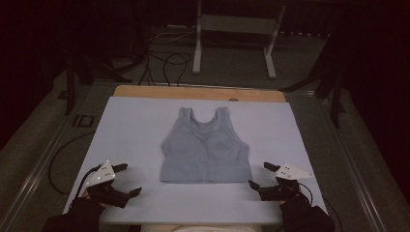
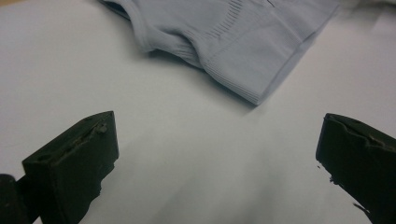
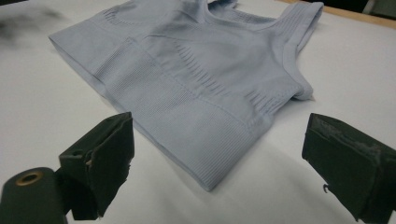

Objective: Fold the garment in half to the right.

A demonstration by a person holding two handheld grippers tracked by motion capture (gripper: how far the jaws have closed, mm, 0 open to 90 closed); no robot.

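Both grippers are released; the crop top (image 1: 207, 150) lies between them, its hem corner (image 3: 210, 179) nearer the right gripper (image 1: 266, 175) than the left gripper (image 1: 126, 179).

top (image 3: 196, 79): ribbed knit cloth, matt | sheet (image 1: 140, 130): smooth, matt | table edge (image 1: 193, 93): wood

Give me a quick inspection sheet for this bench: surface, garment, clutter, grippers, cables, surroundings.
Surface: pale sheet over a wooden table.
Job's things: light blue crop top lying flat, straps at the far side, hem nearest the person.
Clutter: nothing seen on the sheet.
Grippers: left gripper and right gripper both open, flanking the hem corners, apart from the fabric.
Cables: black cables on the floor beyond the table.
Surroundings: white frame behind; dark room.
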